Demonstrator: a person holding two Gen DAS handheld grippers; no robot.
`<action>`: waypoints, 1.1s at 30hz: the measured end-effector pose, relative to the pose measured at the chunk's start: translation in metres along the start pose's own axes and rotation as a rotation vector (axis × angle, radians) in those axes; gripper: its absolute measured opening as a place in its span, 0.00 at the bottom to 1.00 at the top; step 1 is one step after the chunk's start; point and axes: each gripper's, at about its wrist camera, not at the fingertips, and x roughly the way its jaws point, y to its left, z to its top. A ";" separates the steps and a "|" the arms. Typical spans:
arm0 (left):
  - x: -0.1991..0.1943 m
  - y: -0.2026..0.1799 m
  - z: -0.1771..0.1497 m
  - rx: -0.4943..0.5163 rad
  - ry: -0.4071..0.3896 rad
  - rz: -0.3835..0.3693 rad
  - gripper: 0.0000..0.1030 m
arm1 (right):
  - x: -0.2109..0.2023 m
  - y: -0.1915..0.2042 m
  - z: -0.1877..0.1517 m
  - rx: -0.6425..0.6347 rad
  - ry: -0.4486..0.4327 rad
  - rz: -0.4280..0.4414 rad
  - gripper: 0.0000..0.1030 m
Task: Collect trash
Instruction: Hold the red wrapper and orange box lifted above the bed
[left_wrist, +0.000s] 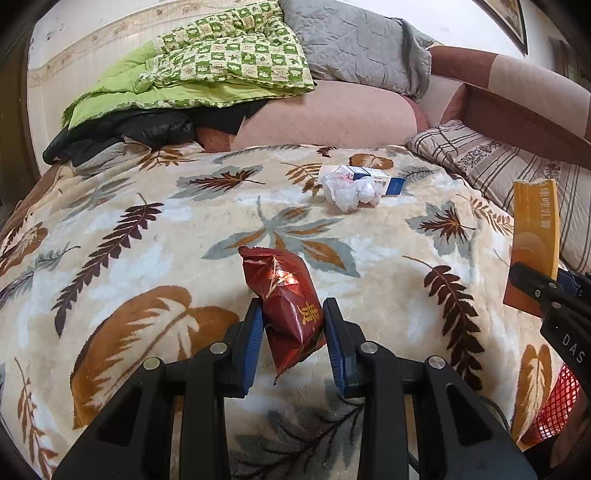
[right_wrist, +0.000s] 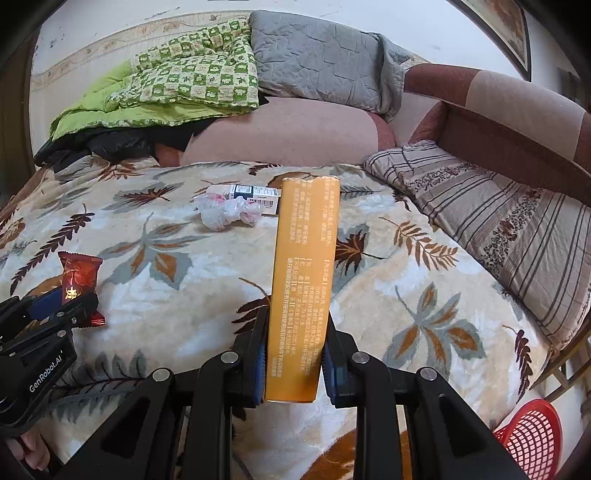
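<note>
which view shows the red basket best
The right wrist view: the red plastic mesh basket sits at the lower right past the edge of the leaf-print blanket, with its rim and lattice wall visible. The left wrist view shows only a sliver of mesh, partly hidden behind the right gripper.

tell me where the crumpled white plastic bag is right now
The crumpled white plastic bag lies mid-bed on the leaf-patterned blanket, against the blue-and-white box.
</note>
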 end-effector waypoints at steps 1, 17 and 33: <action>0.000 0.000 0.000 0.000 -0.001 -0.002 0.30 | 0.000 0.000 0.000 0.001 0.000 0.000 0.25; 0.003 0.001 -0.001 0.001 0.002 -0.007 0.30 | 0.005 -0.001 -0.003 -0.002 0.009 -0.001 0.25; -0.001 -0.003 0.001 0.002 -0.015 -0.034 0.30 | 0.006 0.001 -0.003 -0.008 0.012 -0.001 0.25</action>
